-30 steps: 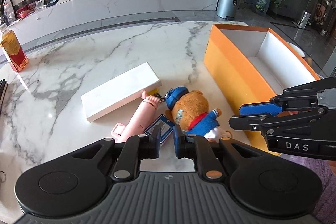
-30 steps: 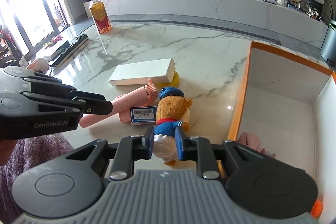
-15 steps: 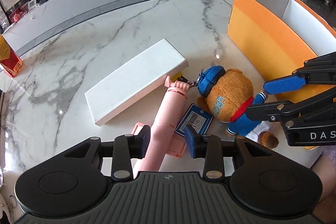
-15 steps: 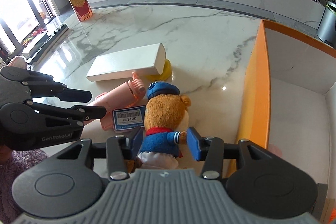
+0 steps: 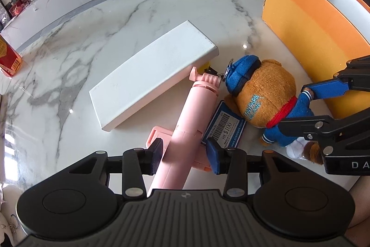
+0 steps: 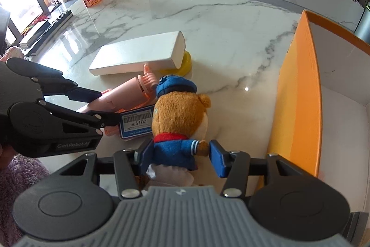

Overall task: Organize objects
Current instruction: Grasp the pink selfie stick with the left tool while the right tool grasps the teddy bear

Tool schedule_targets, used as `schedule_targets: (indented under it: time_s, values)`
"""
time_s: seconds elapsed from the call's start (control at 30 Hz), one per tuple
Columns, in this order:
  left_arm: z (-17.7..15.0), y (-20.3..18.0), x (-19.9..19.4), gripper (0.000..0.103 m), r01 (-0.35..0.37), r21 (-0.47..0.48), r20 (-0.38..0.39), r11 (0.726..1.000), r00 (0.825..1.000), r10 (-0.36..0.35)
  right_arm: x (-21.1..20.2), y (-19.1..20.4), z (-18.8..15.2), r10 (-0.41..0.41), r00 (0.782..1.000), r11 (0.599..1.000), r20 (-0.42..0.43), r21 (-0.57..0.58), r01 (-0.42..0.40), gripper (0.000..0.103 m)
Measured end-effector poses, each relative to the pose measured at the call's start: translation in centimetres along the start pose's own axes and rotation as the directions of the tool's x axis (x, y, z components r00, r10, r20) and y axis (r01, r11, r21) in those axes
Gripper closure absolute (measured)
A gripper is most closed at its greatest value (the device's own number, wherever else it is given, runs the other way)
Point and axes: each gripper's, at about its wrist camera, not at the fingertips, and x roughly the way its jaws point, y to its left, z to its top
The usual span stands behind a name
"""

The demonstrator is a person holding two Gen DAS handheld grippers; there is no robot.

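- Pink stick lies on the marble table, between the spread jaws of the left gripper, which have just been opening.
- Bear lies beside the orange box; the right gripper, jaws just opened, straddles its blue body without pressing.
- White box rests behind the stick.

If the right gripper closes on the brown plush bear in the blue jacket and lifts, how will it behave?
The brown plush bear is fabric, so it will probably squash between the right gripper pads and feel light. Its head may flop, and the attached price tag would likely dangle.
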Motion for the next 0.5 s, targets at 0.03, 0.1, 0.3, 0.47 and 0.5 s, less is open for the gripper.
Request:
schedule_targets:
  time_s: [0.03,0.1,0.3,0.47,0.5]
  values:
    - [-0.1,0.0,0.0,0.053,-0.001,0.000,-0.011,1.000,1.000,0.001,0.0,0.0,0.0,-0.001,1.000,1.000,0.004,0.006,0.001,0.050]
    - [-0.2,0.0,0.0,0.052,0.006,-0.008,-0.015,1.000,1.000,-0.006,-0.1,-0.1,-0.1,0.005,1.000,1.000,0.008,0.017,-0.005,0.053]
    - [-0.3,-0.1,0.0,0.051,0.006,-0.009,-0.047,1.000,0.999,-0.007,-0.3,-0.1,-0.5,0.013,1.000,0.999,0.010,0.030,-0.013,0.059]
    - [-0.7,0.8,-0.2,0.065,0.021,-0.065,-0.054,0.998,0.998,-0.025,-0.8,0.1,-1.1,0.011,1.000,0.999,0.013,0.036,-0.011,0.061]
    - [-0.8,0.7,-0.3,0.066,0.019,-0.067,-0.055,0.998,0.998,-0.023,-1.0,0.1,-1.2,0.014,1.000,0.999,0.017,0.039,-0.014,0.063]
